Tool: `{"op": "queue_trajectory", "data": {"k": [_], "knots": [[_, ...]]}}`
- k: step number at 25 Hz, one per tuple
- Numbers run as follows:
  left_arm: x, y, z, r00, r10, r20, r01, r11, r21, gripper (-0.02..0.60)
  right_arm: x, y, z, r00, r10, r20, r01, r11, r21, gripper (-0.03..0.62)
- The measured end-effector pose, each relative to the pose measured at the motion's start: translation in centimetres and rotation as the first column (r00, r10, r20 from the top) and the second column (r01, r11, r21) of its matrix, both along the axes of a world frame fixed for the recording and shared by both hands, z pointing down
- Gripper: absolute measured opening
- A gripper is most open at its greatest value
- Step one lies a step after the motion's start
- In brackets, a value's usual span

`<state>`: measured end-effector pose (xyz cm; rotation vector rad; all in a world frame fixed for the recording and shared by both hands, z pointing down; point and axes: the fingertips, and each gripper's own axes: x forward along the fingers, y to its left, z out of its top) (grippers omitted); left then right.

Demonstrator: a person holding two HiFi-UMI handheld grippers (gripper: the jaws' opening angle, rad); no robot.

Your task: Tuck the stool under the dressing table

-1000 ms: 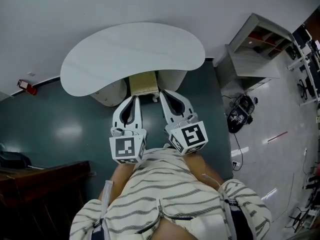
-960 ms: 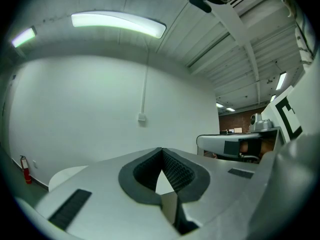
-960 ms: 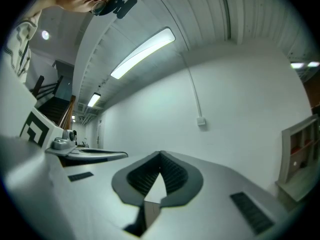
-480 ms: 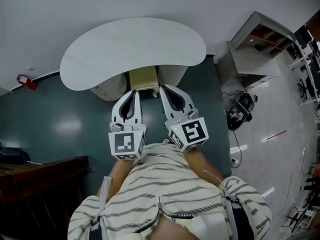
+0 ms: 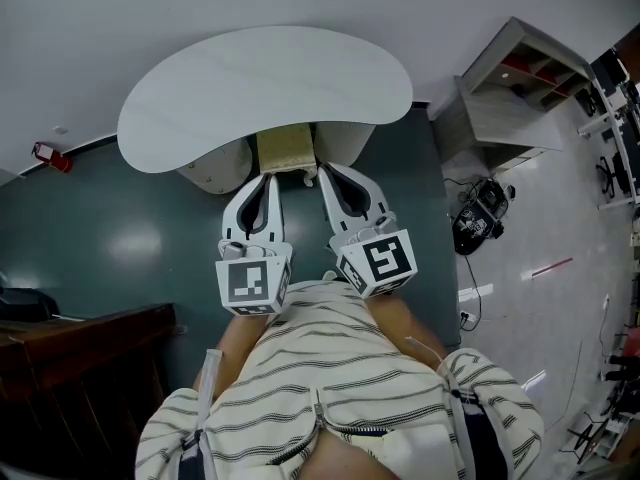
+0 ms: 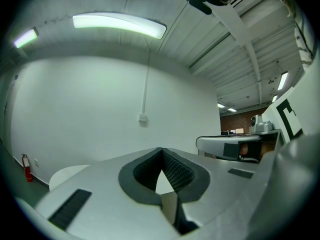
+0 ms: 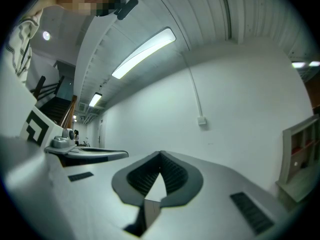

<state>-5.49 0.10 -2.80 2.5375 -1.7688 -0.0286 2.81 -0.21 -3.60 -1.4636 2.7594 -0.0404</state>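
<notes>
Under the dressing table [image 5: 265,88], stool [image 5: 285,151] mostly tucked, near edge showing. Left gripper [image 5: 269,179] and right gripper [image 5: 323,173], jaws together, at that edge. Likely a short push left.

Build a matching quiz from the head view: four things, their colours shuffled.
Things:
1. dressing table top
2. stool seat
3. small object by the wall, far left
4. furniture piece, lower left

Colours:
A. red
B. dark brown
C. white
D. pale yellow

Pairs: 1-C, 2-D, 3-A, 4-B
</notes>
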Motion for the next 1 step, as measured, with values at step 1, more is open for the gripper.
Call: {"op": "queue_trajectory", "data": {"k": [1], "knots": [[-0.01, 0.05, 0.01, 1.0, -0.002, -0.001, 0.002, 1.0, 0.0, 0.001, 0.01, 0.03, 0.05, 1.0, -0.001, -0.002, 0.001, 1.0, 0.0, 0.005]]}}
